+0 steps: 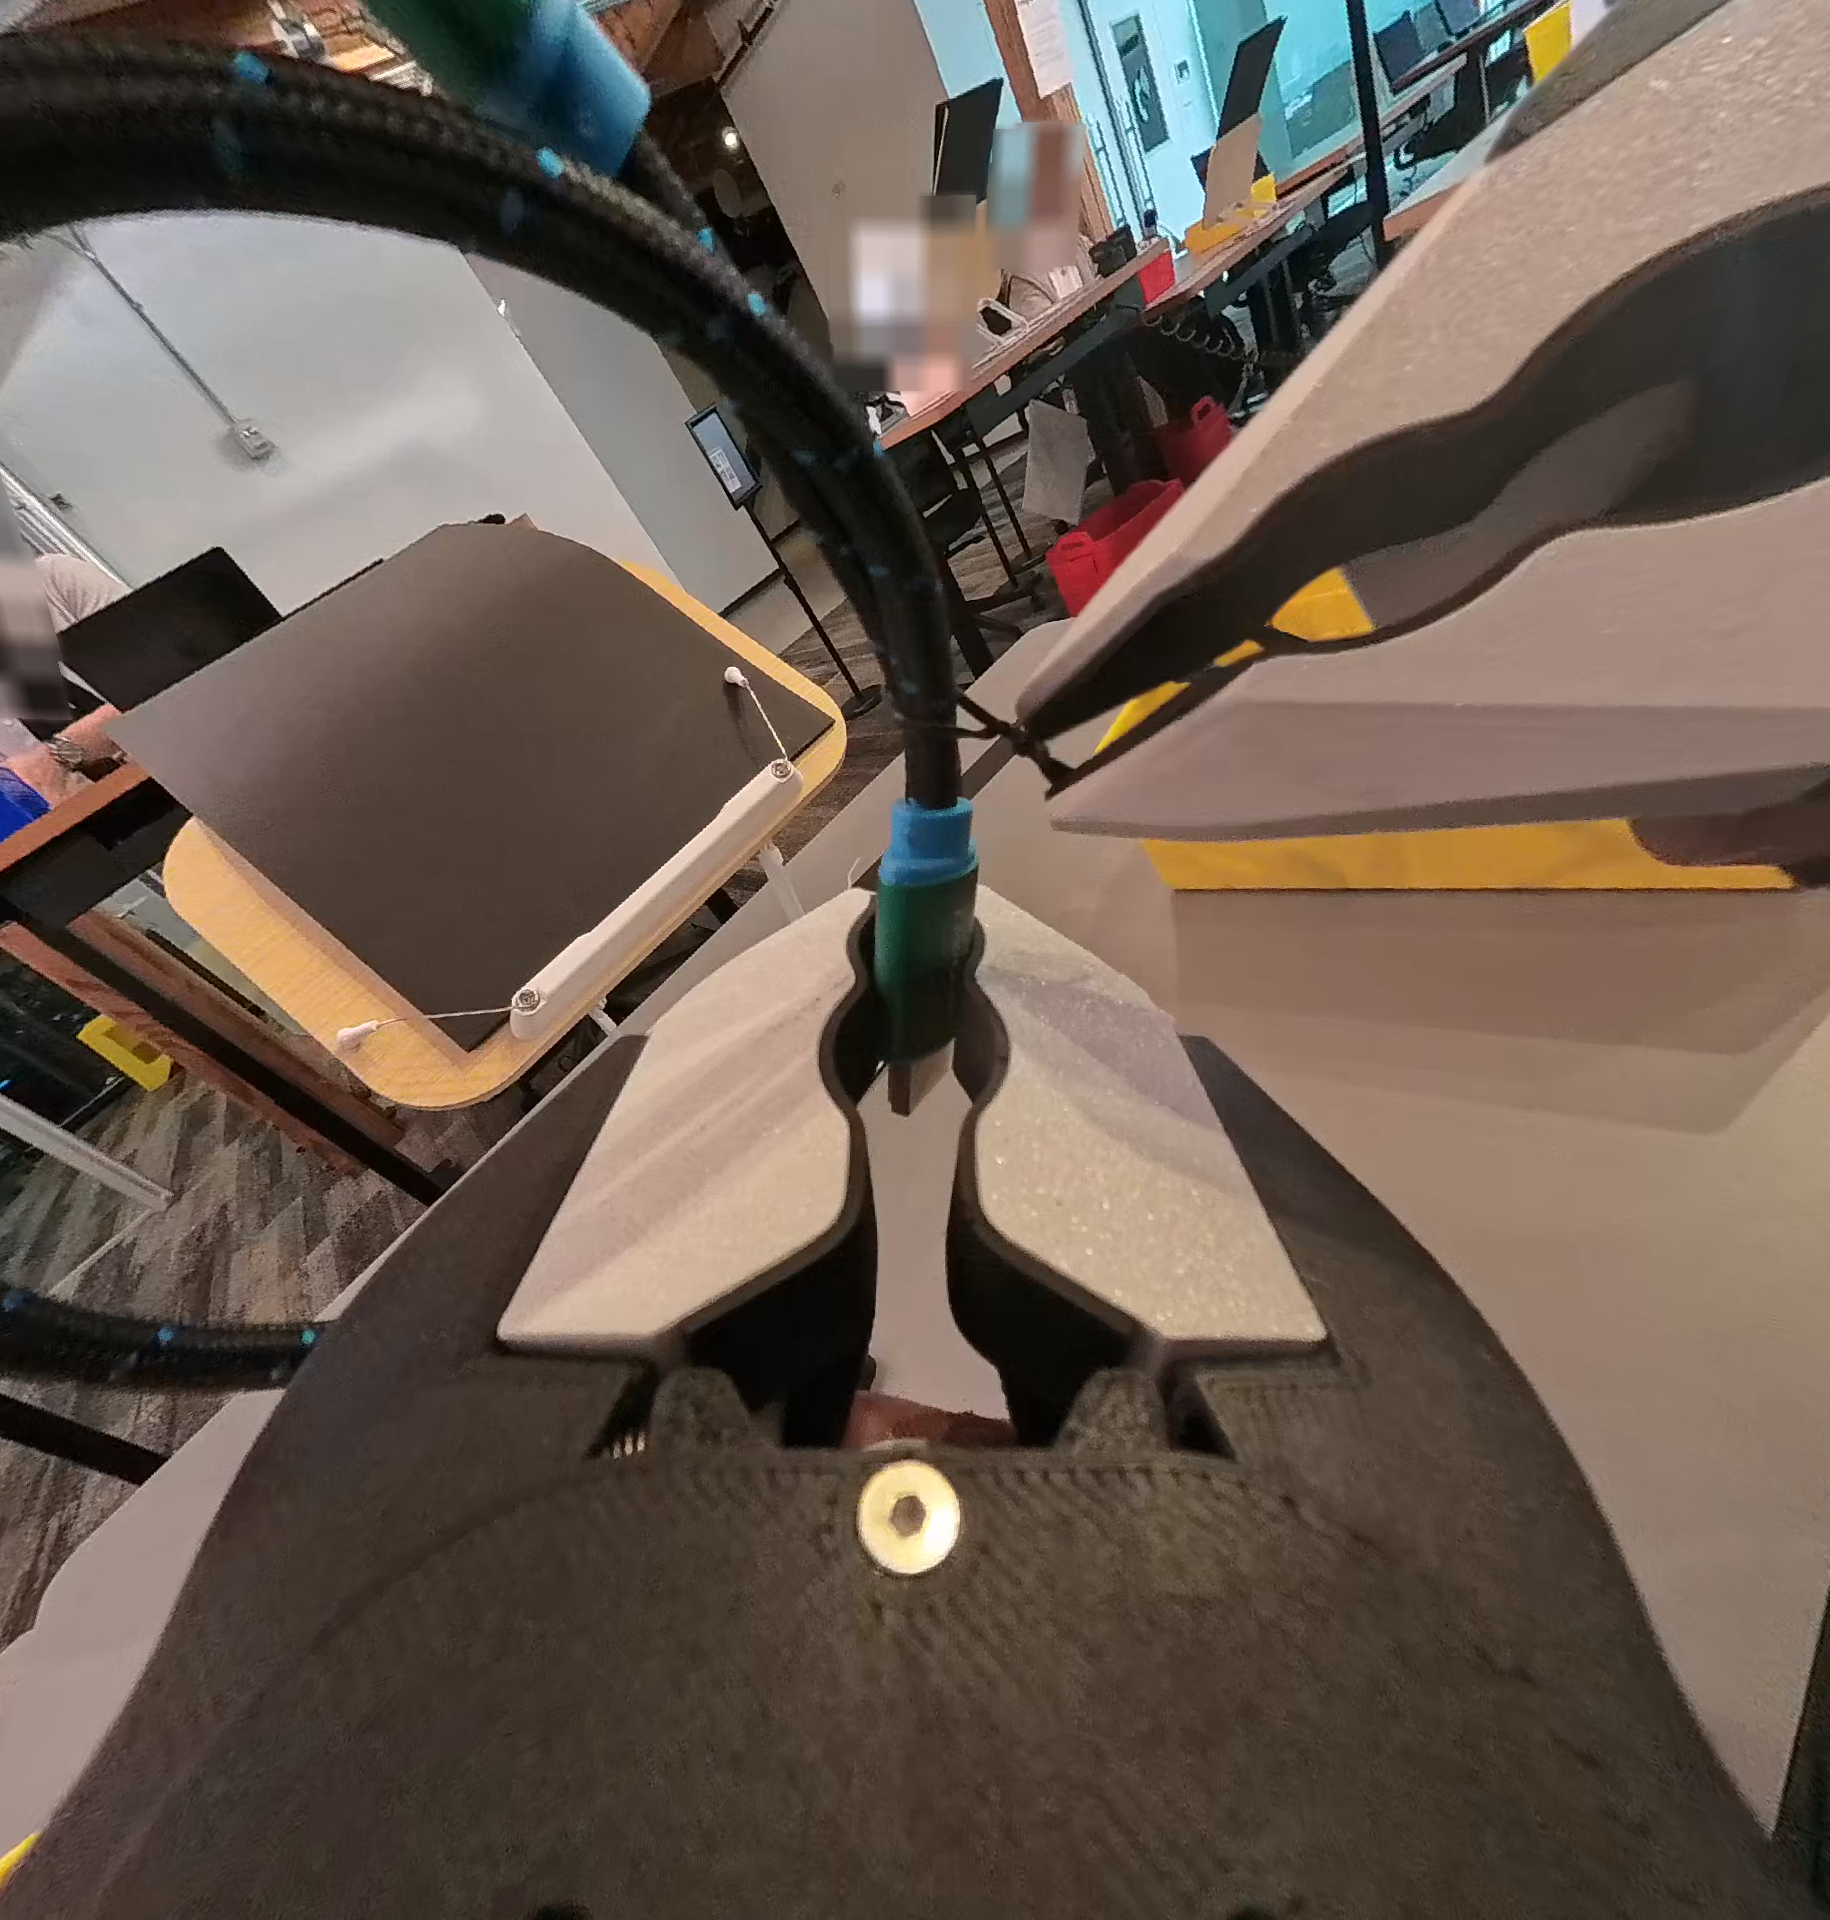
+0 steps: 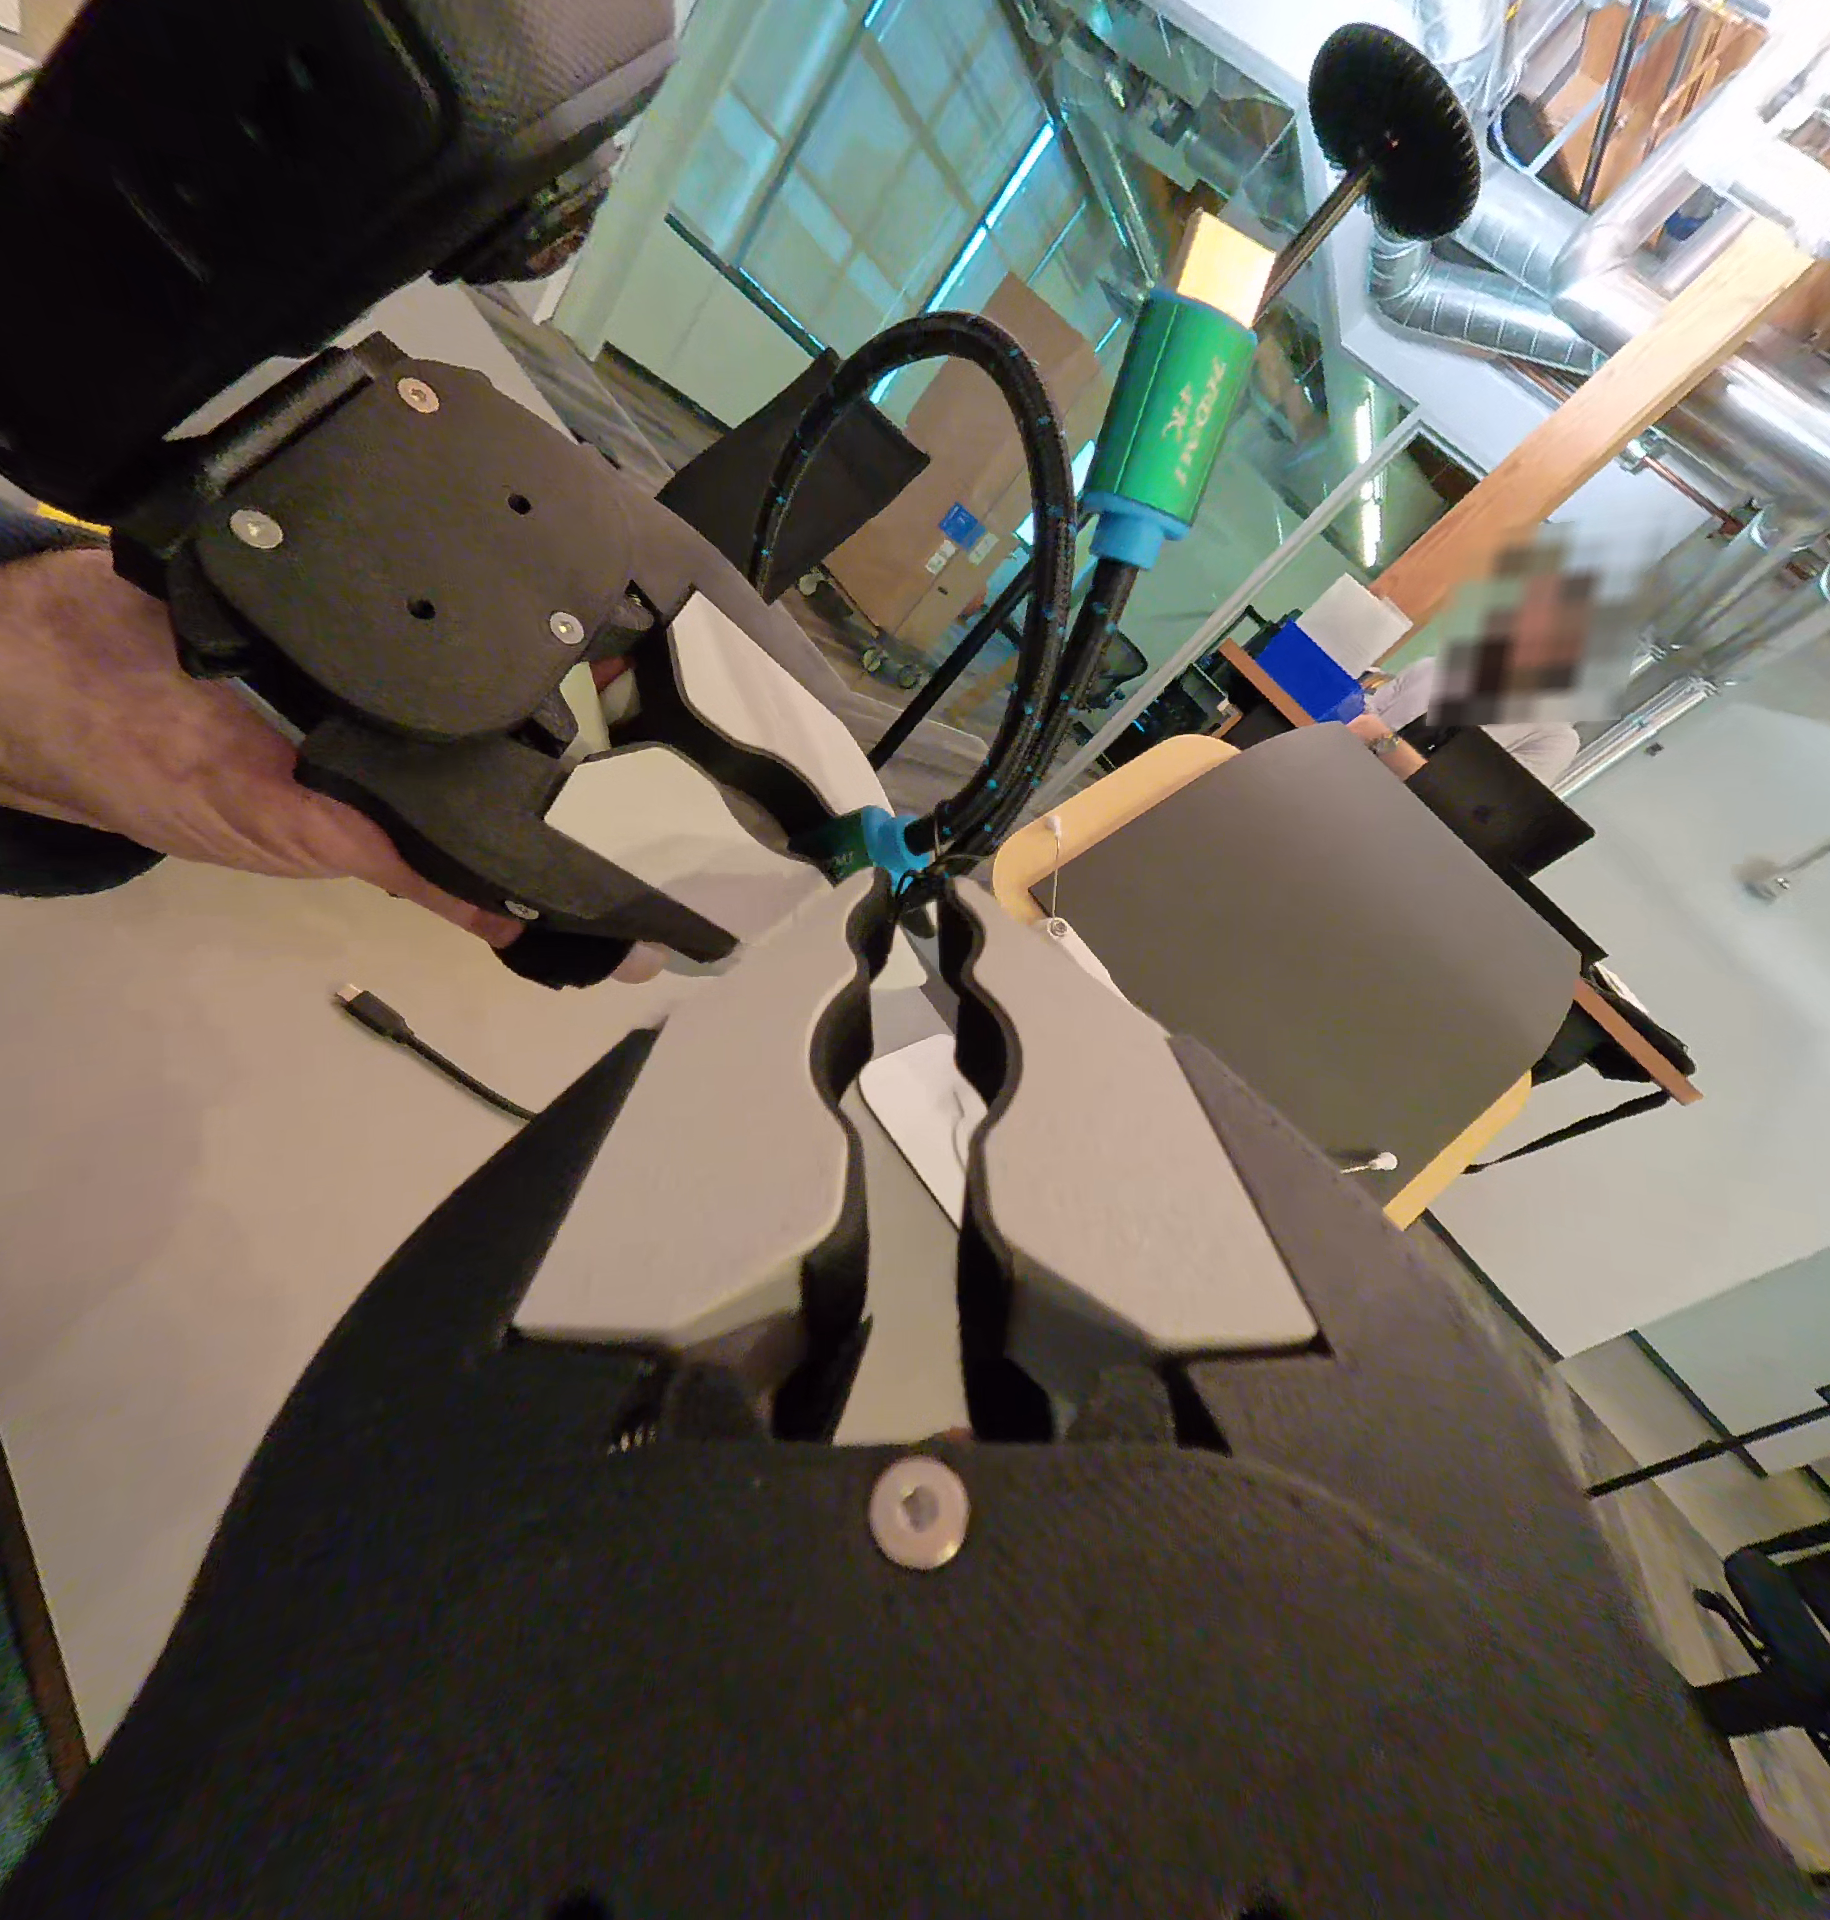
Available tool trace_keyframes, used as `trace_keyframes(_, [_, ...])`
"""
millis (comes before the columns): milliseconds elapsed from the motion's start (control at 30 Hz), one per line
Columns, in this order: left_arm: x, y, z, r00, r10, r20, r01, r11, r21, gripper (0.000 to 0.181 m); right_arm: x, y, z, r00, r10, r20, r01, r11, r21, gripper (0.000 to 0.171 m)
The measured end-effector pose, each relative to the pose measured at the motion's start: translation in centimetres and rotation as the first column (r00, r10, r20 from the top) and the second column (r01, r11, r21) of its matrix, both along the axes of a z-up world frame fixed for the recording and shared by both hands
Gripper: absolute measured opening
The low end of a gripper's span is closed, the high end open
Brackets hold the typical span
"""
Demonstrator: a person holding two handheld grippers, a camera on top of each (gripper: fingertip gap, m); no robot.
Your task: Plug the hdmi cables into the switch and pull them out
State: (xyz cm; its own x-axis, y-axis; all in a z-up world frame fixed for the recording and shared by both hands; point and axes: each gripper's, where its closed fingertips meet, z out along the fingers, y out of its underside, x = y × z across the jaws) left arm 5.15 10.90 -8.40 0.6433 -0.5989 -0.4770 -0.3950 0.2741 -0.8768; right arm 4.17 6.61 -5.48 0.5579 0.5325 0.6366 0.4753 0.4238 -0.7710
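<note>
Green and blue marked the task's thing in the left wrist view: a green plug (image 1: 926, 961) with a blue collar (image 1: 930, 842), clamped at the tips of the left claw (image 1: 921, 925). Its long axis ran along the fingers, the bare metal end pointing back toward the camera. Out of the collar, away from that plug, the braided black cable (image 1: 786, 343) rose and arched overhead. A second plug (image 1: 537, 62) showed blurred at the far end of that arch. Just past the collar, to the plug's right, the right claw (image 1: 1036, 753) came in crosswise, its tips pinched on a thin black tie (image 1: 989, 727) wrapped round the cable.

In the right wrist view the same plug lay just beyond the right claw's tips and slightly to their left, with the tie strands caught between the nearly shut tips. A hand (image 2: 111, 727) held the left claw, which reached that plug from the left. The cable looped up from the plug and doubled back near it, so the second plug stood well above, gold end free. Below the held plug lay the pale surface (image 2: 163, 1091) with a thin dark lead (image 2: 423, 1049).

No switch showed in either view. The left claw was the nearer to plugging in, I judged — though the tie probably had to come off first.
</note>
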Motion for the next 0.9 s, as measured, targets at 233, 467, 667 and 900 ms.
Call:
trace_keyframes(233, [0.0, 0.0, 0.1, 1.0, 0.017, 0.004, -0.017, 1.0, 0.006, 0.009, -0.3, 0.1, -0.1, 0.999, 0.005, -0.04, -0.007, 0.999, -0.043, 0.004])
trace_keyframes(467, [-0.1, 0.1, 0.0, 1.0, 0.024, 0.001, -0.024, 1.0, 0.01, 0.009, 0.0, -0.1, 0.2, 0.998, 0.012, -0.063, -0.015, 0.998, -0.058, 0.0])
trace_keyframes(667, [-0.2, 0.2, -0.1, 0.999, 0.033, -0.015, -0.033, 0.999, 0.036, 0.009, 0.3, -0.4, 0.4, 0.963, 0.108, -0.247, -0.161, 0.965, -0.208, 0.0])
trace_keyframes(900, [-0.2, 0.4, -0.1, 0.997, 0.064, -0.046, -0.058, 0.992, 0.114, 0.009, 1.2, -0.4, 0.9, 0.502, 0.069, -0.862, -0.749, 0.534, -0.393, 0.0])
